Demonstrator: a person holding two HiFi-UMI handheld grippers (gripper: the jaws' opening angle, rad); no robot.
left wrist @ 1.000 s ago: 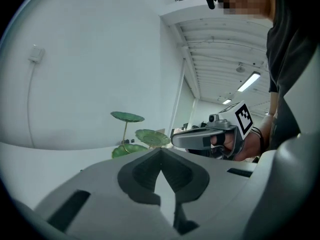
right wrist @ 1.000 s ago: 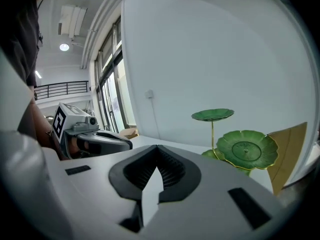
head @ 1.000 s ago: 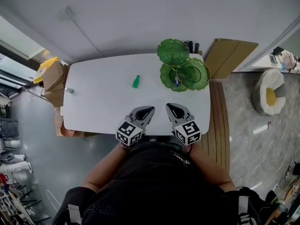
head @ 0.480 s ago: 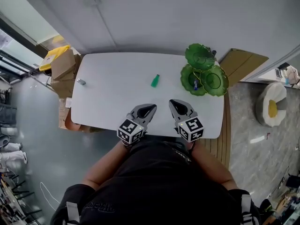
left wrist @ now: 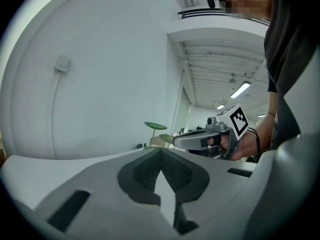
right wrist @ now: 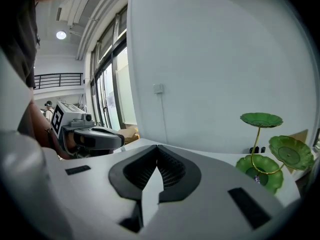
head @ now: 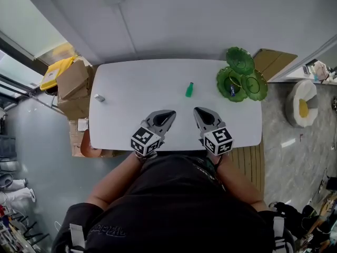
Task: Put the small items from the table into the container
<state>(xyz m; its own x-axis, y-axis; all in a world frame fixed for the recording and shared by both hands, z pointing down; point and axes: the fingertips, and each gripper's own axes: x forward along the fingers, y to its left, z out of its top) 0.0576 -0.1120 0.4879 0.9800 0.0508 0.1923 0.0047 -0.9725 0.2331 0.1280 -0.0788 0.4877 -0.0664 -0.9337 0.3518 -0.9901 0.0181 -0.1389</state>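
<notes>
Grippers sit side by side at the 6 o'clock edge of the white table (head: pixel 131 83), both pointing toward 12 o'clock. The left gripper (head: pixel 171 113) has its jaws pressed together at the tips, with nothing between them. The right gripper (head: pixel 196 110) is likewise fully closed and empty, its dark ribbed pads meeting along one line in its own view.

A small green item (head: pixel 189 89) stands on the tabletop at about 1 o'clock from the table's centre, apart from both grippers and ahead of the right one. A small silver item (head: pixel 99 97) lies near the 9 o'clock edge, well apart from everything else.

The container, a green tiered stand (head: pixel 240 60) of leaf-shaped dishes on a thin gold stem, stands at the table's 2 o'clock corner. A small blue object (head: pixel 231 91) already rests in the lower dish nearest the table's centre.

Cardboard boxes (head: pixel 73 86) are stacked off the table at 9 o'clock, and a flat cardboard sheet (head: pixel 276 62) leans just behind the stand.
</notes>
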